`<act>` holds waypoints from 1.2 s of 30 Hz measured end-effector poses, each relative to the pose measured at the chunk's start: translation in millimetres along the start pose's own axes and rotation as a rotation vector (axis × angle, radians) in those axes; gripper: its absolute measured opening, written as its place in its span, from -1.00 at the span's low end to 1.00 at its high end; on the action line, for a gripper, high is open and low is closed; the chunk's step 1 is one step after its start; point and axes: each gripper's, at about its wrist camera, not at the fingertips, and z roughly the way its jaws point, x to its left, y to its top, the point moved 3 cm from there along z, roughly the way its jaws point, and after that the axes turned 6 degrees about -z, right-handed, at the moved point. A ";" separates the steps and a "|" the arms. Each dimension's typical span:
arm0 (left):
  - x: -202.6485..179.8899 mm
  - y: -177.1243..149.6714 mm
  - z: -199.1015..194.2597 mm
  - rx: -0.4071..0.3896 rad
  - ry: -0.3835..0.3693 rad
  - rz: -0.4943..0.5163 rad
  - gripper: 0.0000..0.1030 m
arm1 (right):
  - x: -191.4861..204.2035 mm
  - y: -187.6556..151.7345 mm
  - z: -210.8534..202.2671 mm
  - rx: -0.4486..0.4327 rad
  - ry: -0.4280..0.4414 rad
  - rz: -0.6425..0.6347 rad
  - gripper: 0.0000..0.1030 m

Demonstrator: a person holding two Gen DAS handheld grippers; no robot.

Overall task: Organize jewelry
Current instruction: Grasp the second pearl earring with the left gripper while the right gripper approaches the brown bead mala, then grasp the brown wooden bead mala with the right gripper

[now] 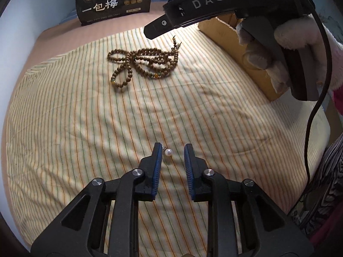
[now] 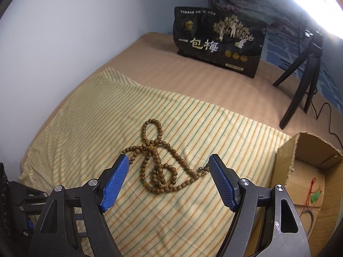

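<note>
Nearest us, our left gripper (image 1: 170, 150) points down at the striped cloth (image 1: 85, 128), its blue pads (image 1: 157, 167) standing narrow but apart. Between them lies a small pearl (image 1: 168, 151), close against the left pad and clear of the right one, so nothing is clamped. We hold nothing in this gripper.

Beyond the pearl, farther up the cloth, lies the bead string (image 1: 143, 64), a long loop of brown wooden beads coiled over itself, with a few green and orange beads in it. Its tasselled end points toward the box (image 1: 253, 60), a cardboard one at the right edge of the cloth.

Our right gripper (image 2: 169, 160) hangs over the bead string (image 2: 160, 160) with its fingers wide; the coil shows in the gap between them, lying on the cloth untouched. In the left wrist view a gloved hand (image 1: 285, 49) carries that gripper above the box.

Inside the box (image 2: 285, 165) we see a red cord (image 2: 310, 190) and something green (image 2: 316, 197), too small to name. Behind the cloth a black bag (image 2: 218, 42) stands by the wall, and a tripod (image 2: 304, 81) stands behind the box.
</note>
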 end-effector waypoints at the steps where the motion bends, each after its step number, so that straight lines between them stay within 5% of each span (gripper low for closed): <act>1: 1.0 -0.1 1.7 0.004 0.001 0.000 -0.69 | 0.8 0.0 2.7 0.005 0.003 -0.003 0.49; 22: 16.4 5.1 26.6 0.028 0.010 -0.032 -0.87 | 27.7 7.7 67.2 0.128 0.023 -0.165 0.56; 36: 27.0 7.9 20.7 0.029 -0.004 -0.050 -0.87 | 26.5 5.7 94.6 0.183 -0.008 -0.155 0.55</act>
